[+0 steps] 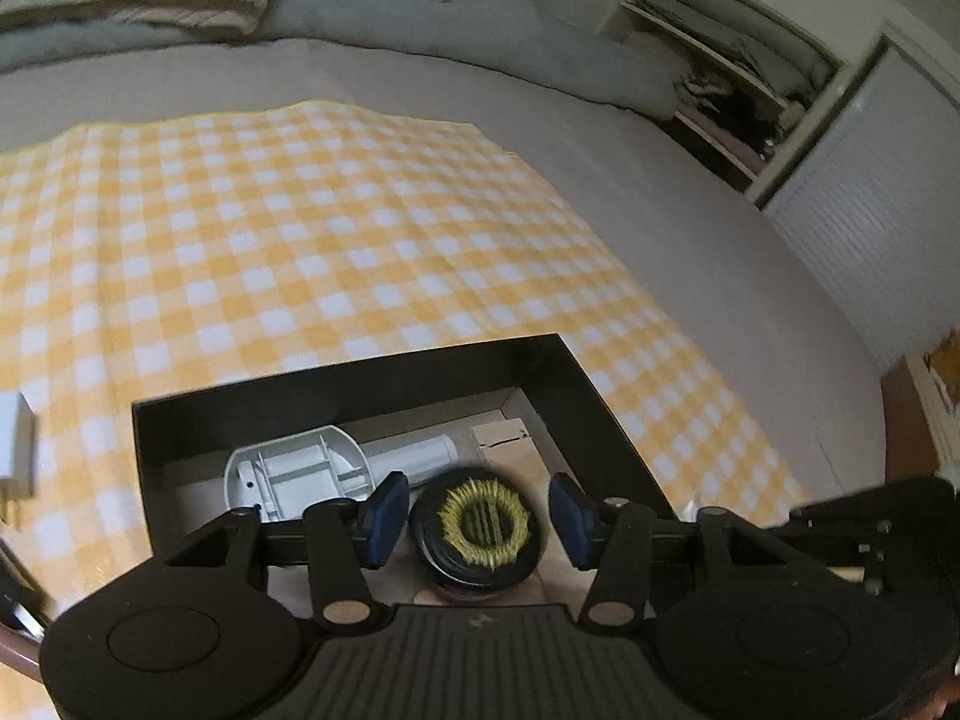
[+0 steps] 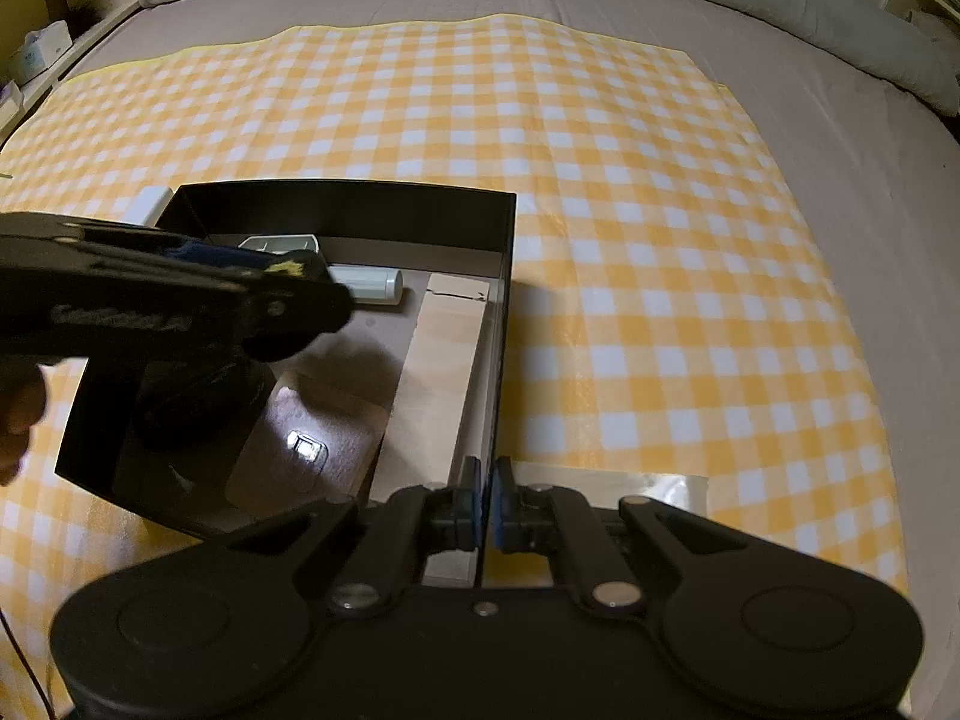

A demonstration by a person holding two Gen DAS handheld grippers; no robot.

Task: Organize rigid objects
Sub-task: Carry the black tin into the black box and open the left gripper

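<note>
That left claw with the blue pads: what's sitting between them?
In the left wrist view, a round black brush head with yellow bristles sits between the open left claw's pads, inside the black box.

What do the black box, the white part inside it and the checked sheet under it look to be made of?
Black box: probably glossy coated card; thin flat walls, pale inside.
White part: looks like moulded plastic; ribbed, matte.
Checked sheet: thin fabric or paper, hard to tell; lies flat with faint fold creases.

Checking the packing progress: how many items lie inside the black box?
At least 5: white plastic bracket, white tube, long pale cardboard box, flat brown packet, black round brush between the open left gripper fingers. More may be hidden.
</note>
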